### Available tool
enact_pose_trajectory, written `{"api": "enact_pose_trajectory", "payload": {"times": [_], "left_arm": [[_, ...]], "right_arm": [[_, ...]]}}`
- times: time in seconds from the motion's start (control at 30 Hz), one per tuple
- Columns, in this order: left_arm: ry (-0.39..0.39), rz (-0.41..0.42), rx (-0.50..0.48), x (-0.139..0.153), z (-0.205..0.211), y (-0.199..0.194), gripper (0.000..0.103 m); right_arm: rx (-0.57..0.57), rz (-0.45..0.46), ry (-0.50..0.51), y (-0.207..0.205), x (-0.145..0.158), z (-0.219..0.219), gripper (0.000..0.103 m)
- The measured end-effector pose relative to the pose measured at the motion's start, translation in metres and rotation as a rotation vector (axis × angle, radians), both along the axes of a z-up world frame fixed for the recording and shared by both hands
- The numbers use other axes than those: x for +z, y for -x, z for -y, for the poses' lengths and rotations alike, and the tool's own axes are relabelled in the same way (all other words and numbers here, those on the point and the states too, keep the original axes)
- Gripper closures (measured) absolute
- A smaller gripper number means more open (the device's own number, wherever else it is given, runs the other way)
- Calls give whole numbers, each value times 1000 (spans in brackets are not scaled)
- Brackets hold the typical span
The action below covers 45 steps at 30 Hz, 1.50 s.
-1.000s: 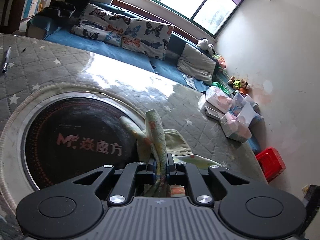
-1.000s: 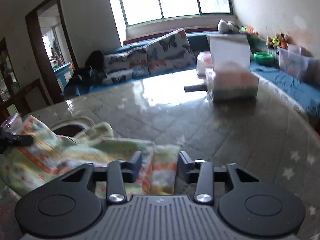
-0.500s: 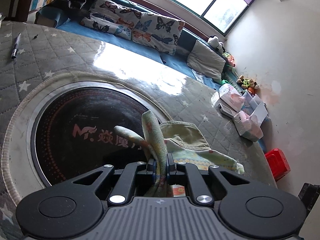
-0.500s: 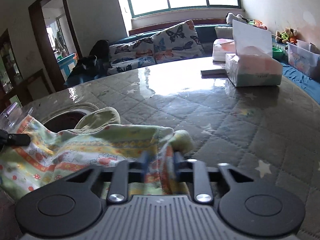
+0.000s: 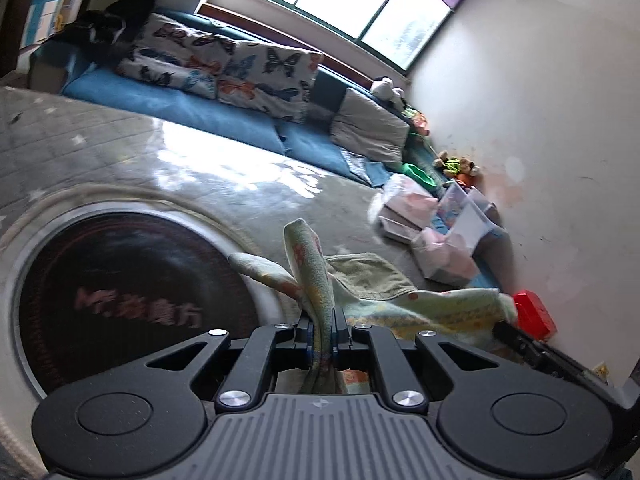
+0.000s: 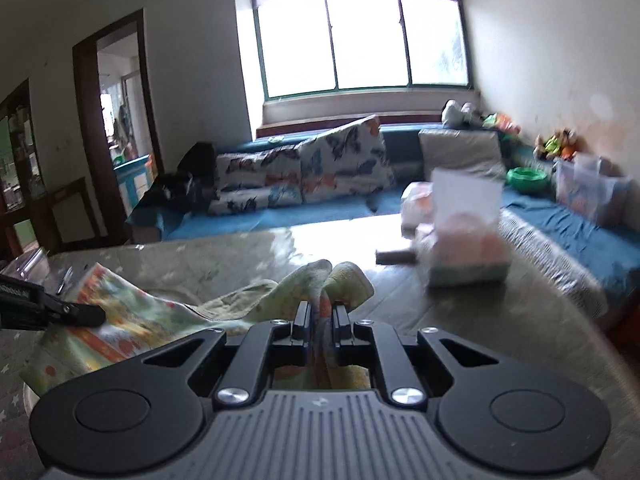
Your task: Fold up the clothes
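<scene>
A small printed garment (image 5: pixel 420 308), pale green with orange and red motifs, hangs stretched between two handheld grippers above a round table (image 5: pixel 248 184) covered in a grey quilted cloth with stars. Its long axis runs from one gripper to the other, so each tool holds one end and the middle sags toward the tabletop, some of it seemingly resting there.

In the left wrist view, the left gripper (image 5: pixel 322 322) has its jaws pressed together on a bunched fold of the cloth, which sticks up between them and trails away to the right. At the far right of that span the fabric ends at the dark tip of the right gripper (image 5: pixel 508 330). In the right wrist view, the right gripper (image 6: pixel 322 316) is likewise clamped on a gathered corner of the garment (image 6: pixel 132 320), whose printed panel spreads away to the left, where the black tip of the left gripper (image 6: pixel 86 314) pinches the other end.

Judging by this, the next fold depends on that line between the two grips: the cloth lies straight ahead of each tool and sideways toward its partner, neither hand nearer.

Beneath the garment, the table's dark round inset (image 5: pixel 120 292) with lettering lies left of the cloth. Tissue boxes (image 6: pixel 468 256) stand on the table beyond, well apart from the garment, and a blue sofa (image 6: pixel 280 216) with butterfly cushions sits under a bright window
</scene>
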<state>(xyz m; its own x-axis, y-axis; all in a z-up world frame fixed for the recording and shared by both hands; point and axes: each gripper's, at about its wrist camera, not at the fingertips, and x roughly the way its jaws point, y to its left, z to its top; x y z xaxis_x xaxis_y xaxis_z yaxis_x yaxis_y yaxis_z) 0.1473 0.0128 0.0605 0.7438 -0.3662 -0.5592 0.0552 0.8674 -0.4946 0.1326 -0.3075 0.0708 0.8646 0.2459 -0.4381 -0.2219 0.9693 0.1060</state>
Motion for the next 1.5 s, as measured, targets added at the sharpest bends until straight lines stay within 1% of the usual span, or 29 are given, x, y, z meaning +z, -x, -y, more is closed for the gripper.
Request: {"api": "enact_pose_trajectory", "payload": {"times": [0.2, 0.37, 0.53, 0.63, 0.8, 0.87, 0.9, 1.0, 1.03, 1.07, 1.1, 1.13, 1.2, 1.23, 1.3, 1.37, 1.43, 1.5], "left_arm": [[-13, 15, -54, 8, 33, -15, 94], [-35, 6, -86, 9, 58, -31, 94], [-55, -20, -107, 1, 75, -45, 94], [-67, -49, -111, -9, 78, -53, 94], [-86, -119, -108, -33, 78, -59, 94], [-103, -143, -102, -42, 76, -61, 90], [-111, -150, -97, -45, 75, -61, 89], [-134, -163, -79, -51, 69, -61, 84], [-143, -162, -70, -51, 68, -60, 77], [-157, -158, -54, -50, 66, -61, 66], [-169, -152, -41, -49, 64, -61, 62], [-176, -145, -35, -48, 62, -62, 61], [-185, -133, -27, -45, 61, -63, 61], [-189, -125, -23, -43, 61, -64, 63], [-191, -106, -32, -39, 63, -65, 64], [-181, -97, -62, -37, 72, -68, 73], [-170, -92, -99, -36, 82, -72, 77], [-168, -96, -138, -39, 94, -78, 79]], "right_arm": [[-65, 28, 37, 2, 14, 30, 94], [-109, 19, 49, -5, 13, 55, 94], [-134, -9, 43, -12, 1, 70, 94], [-142, -43, 40, -17, -13, 76, 94], [-163, -134, 32, -28, -46, 83, 93], [-183, -170, 41, -33, -59, 86, 91], [-196, -185, 49, -35, -64, 87, 91], [-222, -223, 58, -38, -75, 92, 87], [-224, -222, 64, -38, -76, 93, 87], [-225, -220, 70, -39, -76, 94, 87], [-225, -215, 75, -38, -75, 94, 86], [-218, -210, 73, -39, -74, 93, 86], [-202, -200, 68, -41, -70, 91, 85], [-190, -194, 64, -41, -68, 88, 83], [-153, -196, 38, -46, -66, 82, 82], [-117, -204, 17, -54, -67, 73, 82], [-80, -215, 4, -62, -69, 64, 82], [-57, -217, 2, -68, -70, 55, 82]]}}
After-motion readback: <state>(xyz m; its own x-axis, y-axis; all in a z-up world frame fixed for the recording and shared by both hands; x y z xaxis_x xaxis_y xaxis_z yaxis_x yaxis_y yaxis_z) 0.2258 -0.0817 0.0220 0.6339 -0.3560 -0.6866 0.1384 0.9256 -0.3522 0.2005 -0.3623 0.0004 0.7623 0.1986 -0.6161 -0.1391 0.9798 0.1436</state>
